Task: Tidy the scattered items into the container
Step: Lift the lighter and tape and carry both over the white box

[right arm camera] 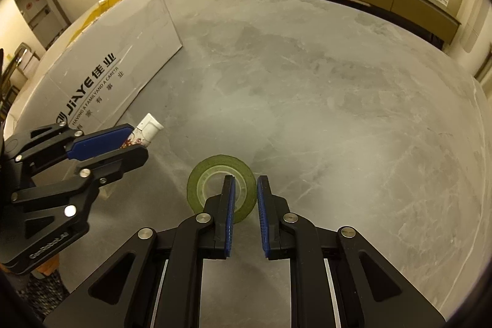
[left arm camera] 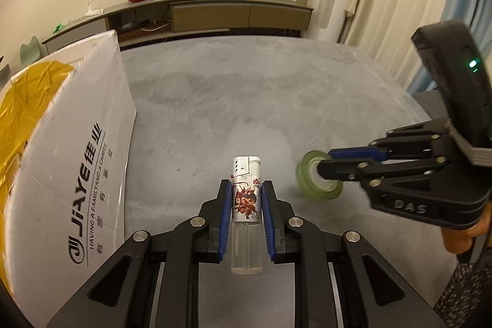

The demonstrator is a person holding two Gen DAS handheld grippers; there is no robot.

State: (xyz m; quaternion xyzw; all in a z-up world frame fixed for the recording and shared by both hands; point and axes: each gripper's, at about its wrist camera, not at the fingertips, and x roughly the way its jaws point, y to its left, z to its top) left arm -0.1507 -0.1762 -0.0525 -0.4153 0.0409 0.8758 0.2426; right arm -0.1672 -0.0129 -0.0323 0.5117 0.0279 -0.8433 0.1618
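One lighter (left arm camera: 247, 192), between the left jaws. One green tape roll (right arm camera: 222, 188), straddled by the right jaws. One cardboard box (left arm camera: 77, 162), left of both. Two grippers: left gripper (left arm camera: 246, 199), right gripper (right arm camera: 246, 195).

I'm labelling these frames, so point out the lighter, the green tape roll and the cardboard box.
lighter (left arm camera: 246, 202): left wrist view, printed label.
green tape roll (right arm camera: 201, 174): right wrist view, upper-left rim.
cardboard box (left arm camera: 77, 162): left wrist view, printed side.
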